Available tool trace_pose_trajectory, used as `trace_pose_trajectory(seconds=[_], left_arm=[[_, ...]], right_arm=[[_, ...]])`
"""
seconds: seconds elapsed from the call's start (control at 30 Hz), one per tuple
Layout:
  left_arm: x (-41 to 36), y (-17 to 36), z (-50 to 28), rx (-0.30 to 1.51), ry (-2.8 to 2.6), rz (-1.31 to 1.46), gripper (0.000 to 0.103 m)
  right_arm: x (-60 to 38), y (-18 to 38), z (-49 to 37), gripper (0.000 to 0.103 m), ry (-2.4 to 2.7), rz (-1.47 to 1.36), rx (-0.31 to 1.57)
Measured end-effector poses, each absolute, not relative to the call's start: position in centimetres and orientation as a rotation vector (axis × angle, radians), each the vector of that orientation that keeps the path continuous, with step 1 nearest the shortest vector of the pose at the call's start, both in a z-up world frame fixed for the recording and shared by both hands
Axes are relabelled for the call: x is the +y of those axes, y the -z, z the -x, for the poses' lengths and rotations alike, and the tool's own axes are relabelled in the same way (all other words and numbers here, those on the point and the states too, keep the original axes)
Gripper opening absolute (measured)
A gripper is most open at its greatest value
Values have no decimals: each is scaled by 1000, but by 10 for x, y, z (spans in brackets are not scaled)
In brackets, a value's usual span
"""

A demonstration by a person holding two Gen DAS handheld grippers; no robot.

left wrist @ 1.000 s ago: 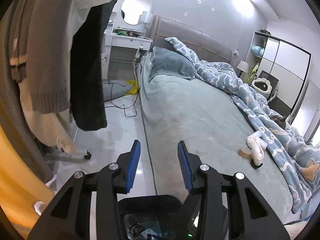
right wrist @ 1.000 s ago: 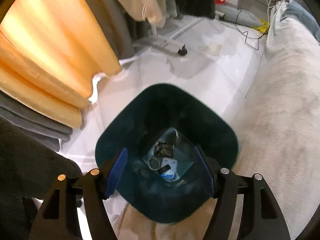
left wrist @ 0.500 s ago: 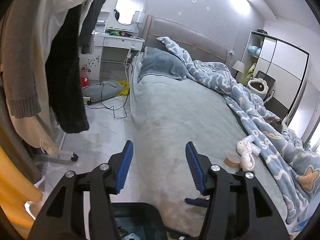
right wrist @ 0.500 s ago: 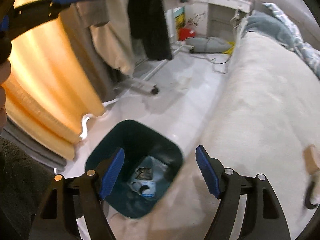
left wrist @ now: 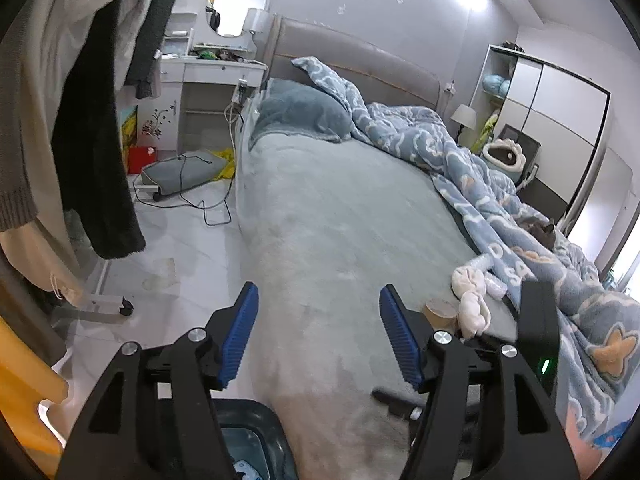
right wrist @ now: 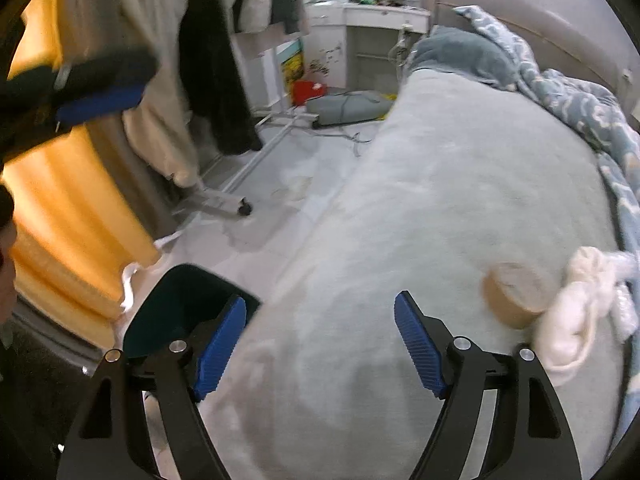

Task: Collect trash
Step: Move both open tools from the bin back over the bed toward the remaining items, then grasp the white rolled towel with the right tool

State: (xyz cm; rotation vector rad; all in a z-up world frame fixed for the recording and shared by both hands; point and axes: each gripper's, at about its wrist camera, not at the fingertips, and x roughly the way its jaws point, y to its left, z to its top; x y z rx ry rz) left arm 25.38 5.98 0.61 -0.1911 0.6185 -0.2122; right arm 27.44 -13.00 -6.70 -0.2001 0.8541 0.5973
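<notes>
Trash bin (right wrist: pixel 176 300) half-hidden behind bed (right wrist: pixel 440 200)

Tape roll (right wrist: pixel 514 300) beside white cloth (right wrist: pixel 576 320)

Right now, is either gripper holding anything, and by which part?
Nothing is held. The left gripper and right gripper are both opening, with only the grey bed cover behind the gaps.

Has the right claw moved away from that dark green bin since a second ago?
Yes. The right claw, empty and opening, has swung from above the bin toward the bed.
</notes>
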Motion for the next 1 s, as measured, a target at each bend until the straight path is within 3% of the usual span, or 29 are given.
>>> trace_pose_trajectory(seconds=[0.4, 1.0], left_arm=[[29, 13, -264, 674, 256, 166, 67], [-40, 38, -270, 745, 401, 105, 72]], right_arm=[[-205, 48, -298, 78, -457, 90, 748], [-284, 73, -324, 79, -334, -180, 843]])
